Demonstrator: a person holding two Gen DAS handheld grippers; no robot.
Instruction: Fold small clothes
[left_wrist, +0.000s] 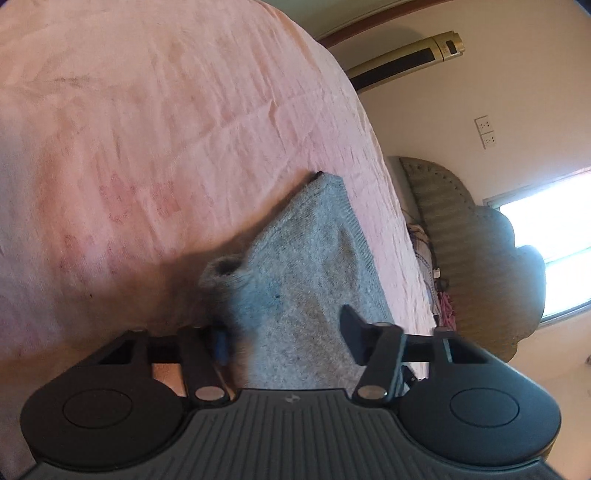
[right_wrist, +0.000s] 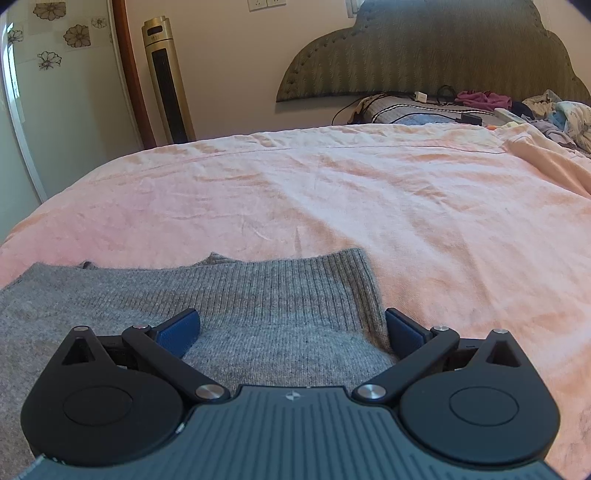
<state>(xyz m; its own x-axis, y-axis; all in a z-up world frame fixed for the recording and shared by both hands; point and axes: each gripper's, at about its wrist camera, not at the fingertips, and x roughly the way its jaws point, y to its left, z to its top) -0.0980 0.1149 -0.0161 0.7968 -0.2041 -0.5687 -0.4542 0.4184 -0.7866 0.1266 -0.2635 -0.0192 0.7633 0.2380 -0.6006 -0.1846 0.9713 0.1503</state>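
A grey knit sweater lies on a pink bedspread. In the left wrist view the scene is rolled on its side. A thick fold of the knit fills the gap of my left gripper, which is shut on it. A rolled sleeve cuff sticks out just beyond the left pad. In the right wrist view the sweater's ribbed hem lies flat. My right gripper rests over it, open wide. Its blue pads stand apart on either side of the hem corner, with the knit lying slack between them.
The pink bedspread stretches far ahead. A padded headboard, a pillow with cables and a heap of clothes are at the far end. A tall gold tower heater stands by the wall on the left.
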